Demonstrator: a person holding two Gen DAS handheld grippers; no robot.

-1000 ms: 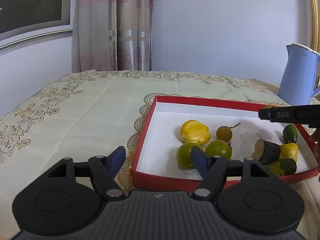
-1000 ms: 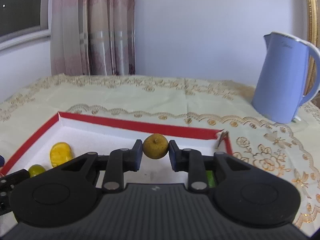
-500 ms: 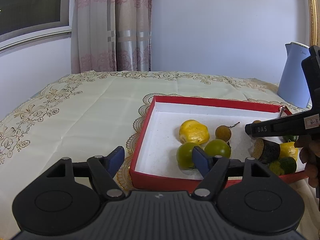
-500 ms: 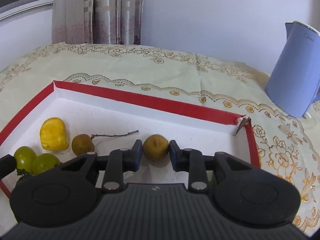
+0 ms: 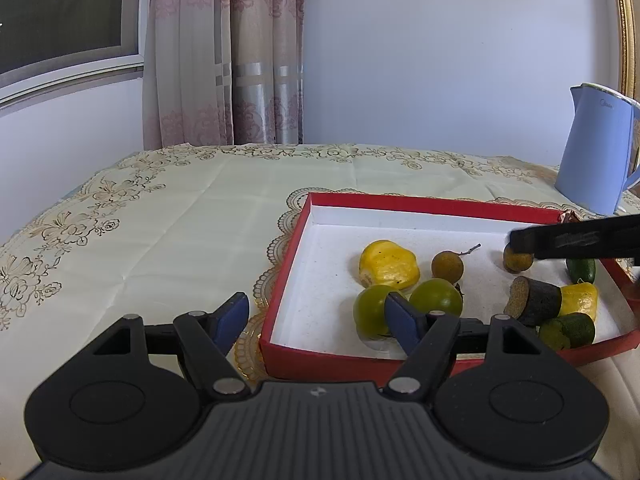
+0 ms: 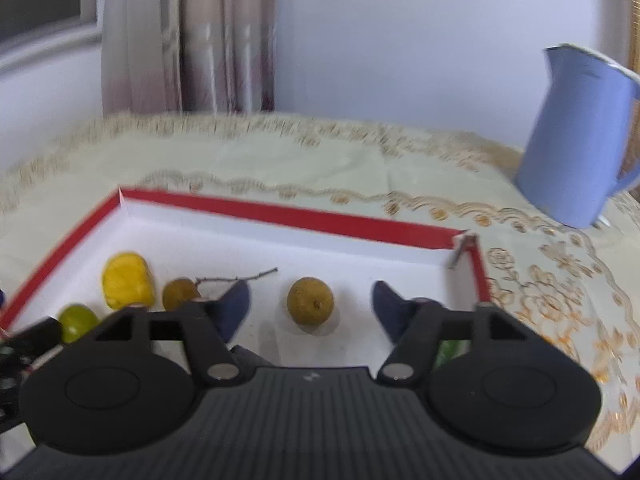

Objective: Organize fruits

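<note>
Right wrist view: we see the right gripper (image 6: 310,308) with its jaws spread wide, having just been opening. A brown round fruit (image 6: 310,301) sits between them, clear of both pads, resting on the white floor of the red tray (image 6: 280,216). The fruit lies dead ahead on the gripper's centre line and is near spherical, so we judge no long axis matters; withdrawal straight back should clear it. To its left lie a stemmed brown fruit (image 6: 181,294), a yellow fruit (image 6: 127,282) and a green fruit (image 6: 78,322).

In the left wrist view, the left gripper (image 5: 316,314) hangs at the tray's near left corner, jaws open and empty, one finger inside the tray before two green fruits (image 5: 435,298). We judge it nearer the green and yellow fruits, and the right hand nearer the released fruit.

On the worktop (image 5: 180,220) stands a blue kettle (image 5: 596,152) with a faint logo near its rim; we cannot read it, nor the blurred label on the right gripper's finger.
</note>
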